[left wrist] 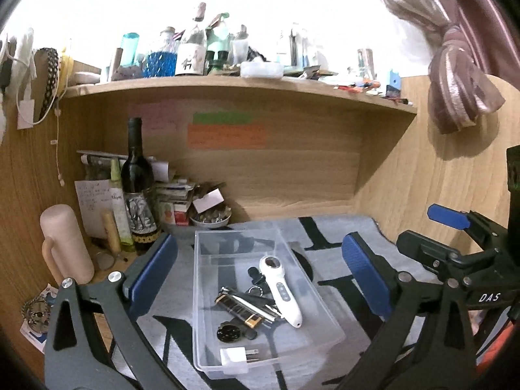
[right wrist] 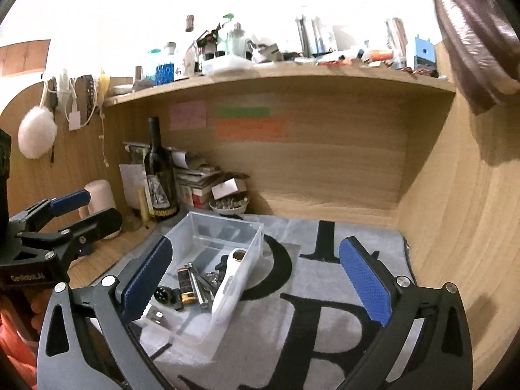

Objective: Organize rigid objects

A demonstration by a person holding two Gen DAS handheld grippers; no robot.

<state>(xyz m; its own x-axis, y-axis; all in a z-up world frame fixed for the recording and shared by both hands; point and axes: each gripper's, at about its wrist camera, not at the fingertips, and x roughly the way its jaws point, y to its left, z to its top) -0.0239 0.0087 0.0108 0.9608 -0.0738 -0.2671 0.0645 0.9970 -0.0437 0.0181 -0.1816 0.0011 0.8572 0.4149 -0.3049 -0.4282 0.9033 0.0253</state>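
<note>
A clear plastic box (left wrist: 201, 292) (right wrist: 224, 219) stands on a grey mat (left wrist: 325, 237) (right wrist: 325, 269) with black letters. Inside lie a white handheld device (left wrist: 281, 292) (right wrist: 232, 260), a black and gold lighter (left wrist: 237, 310) (right wrist: 186, 287), a metal clipper (left wrist: 256, 305), a black round disc (left wrist: 229, 333) and a white plug (left wrist: 234, 356) (right wrist: 156, 315). My left gripper (left wrist: 260, 271) hovers open above and in front of the box, holding nothing. My right gripper (right wrist: 255, 279) is open and empty too, with the box by its left finger.
A dark wine bottle (left wrist: 136, 188) (right wrist: 159, 175), a pink cylinder mug (left wrist: 65, 243), stacked papers and a bowl of stones (left wrist: 211, 219) crowd the back left corner. A cluttered wooden shelf (left wrist: 227, 84) overhangs the desk. Wooden walls close the back and right.
</note>
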